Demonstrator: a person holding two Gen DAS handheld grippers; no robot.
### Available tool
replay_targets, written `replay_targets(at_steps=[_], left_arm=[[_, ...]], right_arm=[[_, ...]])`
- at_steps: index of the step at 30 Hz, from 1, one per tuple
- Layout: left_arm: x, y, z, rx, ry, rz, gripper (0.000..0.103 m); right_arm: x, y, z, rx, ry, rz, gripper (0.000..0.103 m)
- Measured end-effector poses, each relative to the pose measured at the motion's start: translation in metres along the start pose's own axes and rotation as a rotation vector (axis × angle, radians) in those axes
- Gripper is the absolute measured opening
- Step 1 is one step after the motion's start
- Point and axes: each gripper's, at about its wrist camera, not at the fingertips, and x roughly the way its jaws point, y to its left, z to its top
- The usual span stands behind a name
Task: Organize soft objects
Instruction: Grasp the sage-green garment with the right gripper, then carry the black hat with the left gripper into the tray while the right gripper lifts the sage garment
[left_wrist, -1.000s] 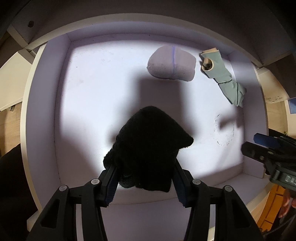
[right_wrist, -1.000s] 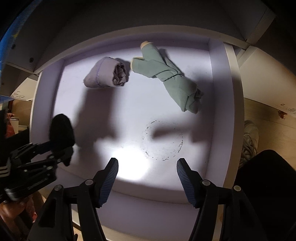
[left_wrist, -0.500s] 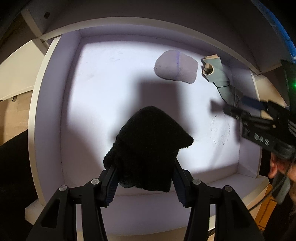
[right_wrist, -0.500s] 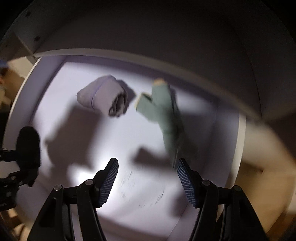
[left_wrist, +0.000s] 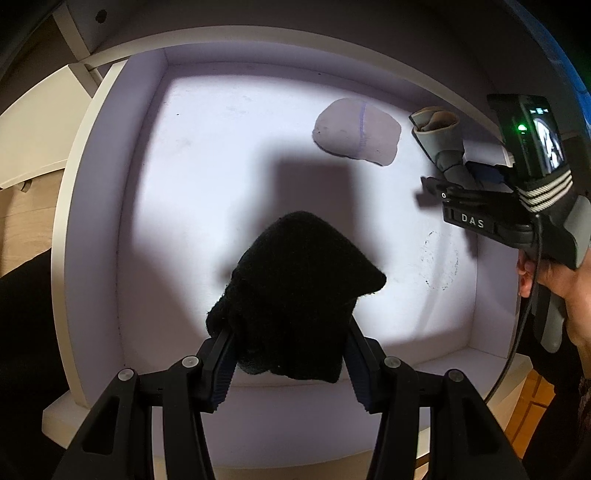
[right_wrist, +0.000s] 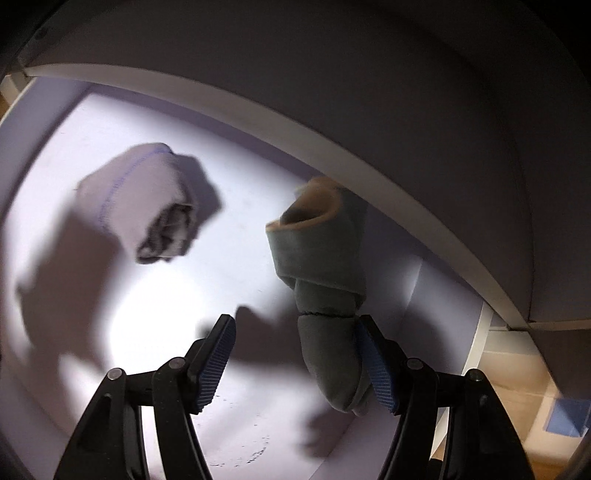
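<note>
Left gripper (left_wrist: 288, 354): pinching a black knitted bundle (left_wrist: 299, 295), held above the white drawer's (left_wrist: 96, 229) near edge
Right gripper (right_wrist: 295, 354): jaws opening; green sock roll (right_wrist: 325, 295) between them, against the right pad, clear of the left
Green sock roll: far right corner of the drawer
Lilac sock roll (right_wrist: 147, 206): far edge, left of the green one; apart from it
</note>
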Motion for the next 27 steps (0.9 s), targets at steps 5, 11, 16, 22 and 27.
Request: replay_targets(at_steps=[5,11,16,22,27], left_arm=[[-0.006,-0.002,-0.001,-0.001,-0.014,-0.005,0.053],[-0.031,-0.009,-0.006,0.015,-0.060,-0.025,0.053],[-0.063,-0.016,-0.012,0.056,-0.107,-0.045,0.053],[-0.120,-0.029,-0.012,0.123,-0.220,-0.066,0.053],[-0.163,-0.044,0.003,0.162,-0.310,-0.091,0.053]], right_arm=[[0.006,0.003,0.000,-0.018,0.028,-0.025,0.059],[0.006,-0.004,-0.009,-0.009,0.037,-0.035,0.043],[0.006,-0.016,-0.015,0.007,0.010,-0.034,0.045],[0.016,-0.026,-0.010,0.031,0.012,-0.011,0.049],[0.019,-0.036,-0.013,0.079,0.041,0.028,0.039]])
